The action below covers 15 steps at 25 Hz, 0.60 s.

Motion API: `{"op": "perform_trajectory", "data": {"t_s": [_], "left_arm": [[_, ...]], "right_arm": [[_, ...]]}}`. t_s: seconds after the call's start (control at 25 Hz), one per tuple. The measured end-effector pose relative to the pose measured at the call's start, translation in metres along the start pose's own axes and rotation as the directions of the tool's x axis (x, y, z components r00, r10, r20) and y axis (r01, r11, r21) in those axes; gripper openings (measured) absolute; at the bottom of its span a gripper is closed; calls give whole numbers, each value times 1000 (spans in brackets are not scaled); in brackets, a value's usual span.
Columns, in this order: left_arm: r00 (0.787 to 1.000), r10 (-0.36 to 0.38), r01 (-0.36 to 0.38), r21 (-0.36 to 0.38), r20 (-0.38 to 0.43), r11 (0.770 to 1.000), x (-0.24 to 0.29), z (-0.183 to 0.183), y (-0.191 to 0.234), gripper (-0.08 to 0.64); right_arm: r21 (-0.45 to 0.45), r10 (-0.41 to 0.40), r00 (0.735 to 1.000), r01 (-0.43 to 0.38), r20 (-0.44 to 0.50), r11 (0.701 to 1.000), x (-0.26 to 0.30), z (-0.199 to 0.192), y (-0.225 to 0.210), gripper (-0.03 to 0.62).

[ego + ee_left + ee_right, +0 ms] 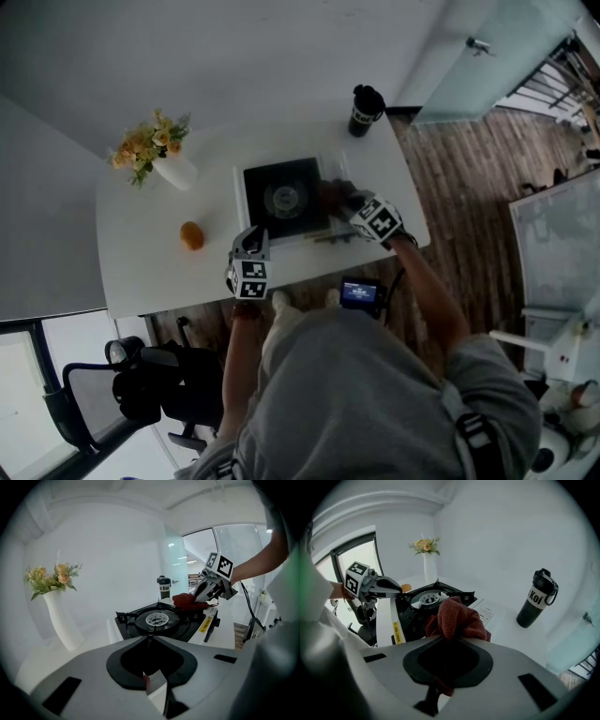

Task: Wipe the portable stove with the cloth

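Cloth (pixel 457 616) clamped, right gripper (pixel 450 638) — on stove (pixel 423 599)

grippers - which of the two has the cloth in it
The right gripper: its jaws are shut on the red cloth at the right side of the portable stove. The left gripper has its jaws together with no cloth, near the stove's front-left corner.

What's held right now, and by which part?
The right gripper pinches the red cloth by a bunched fold; the rest bulges out ahead of its jaws. The left gripper is shut, holding nothing.
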State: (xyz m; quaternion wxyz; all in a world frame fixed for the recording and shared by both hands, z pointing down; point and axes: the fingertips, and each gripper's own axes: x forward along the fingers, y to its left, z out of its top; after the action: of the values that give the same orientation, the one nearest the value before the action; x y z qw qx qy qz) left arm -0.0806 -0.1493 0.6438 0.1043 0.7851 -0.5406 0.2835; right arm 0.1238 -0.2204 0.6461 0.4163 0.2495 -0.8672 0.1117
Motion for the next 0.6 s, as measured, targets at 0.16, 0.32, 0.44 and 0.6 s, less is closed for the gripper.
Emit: {"op": "perform_trajectory", "data": {"t_s": [0.16,0.32,0.44,0.6], "left_arm": [[1000,2,-2,-1,-2,1000,0,0,1,49],[1000,8,-8,1,9,1000,-1,2,0,49],[1000,12,-12,4,10,1000,-1,3,1,49],[1000,4,-4,1,-4,1000,1,-1,0,49]], "right_arm": [[5,13,1000,-13,-8,1000,-8,-1,12,38],[10,24,1000,-24,-7,1000,-15,-9,22,38],[4,31,999,-31,-11,1000,-19,-17,33,38],[-11,22,1000,-22,-20,1000,-21,-20,41,37]]}}
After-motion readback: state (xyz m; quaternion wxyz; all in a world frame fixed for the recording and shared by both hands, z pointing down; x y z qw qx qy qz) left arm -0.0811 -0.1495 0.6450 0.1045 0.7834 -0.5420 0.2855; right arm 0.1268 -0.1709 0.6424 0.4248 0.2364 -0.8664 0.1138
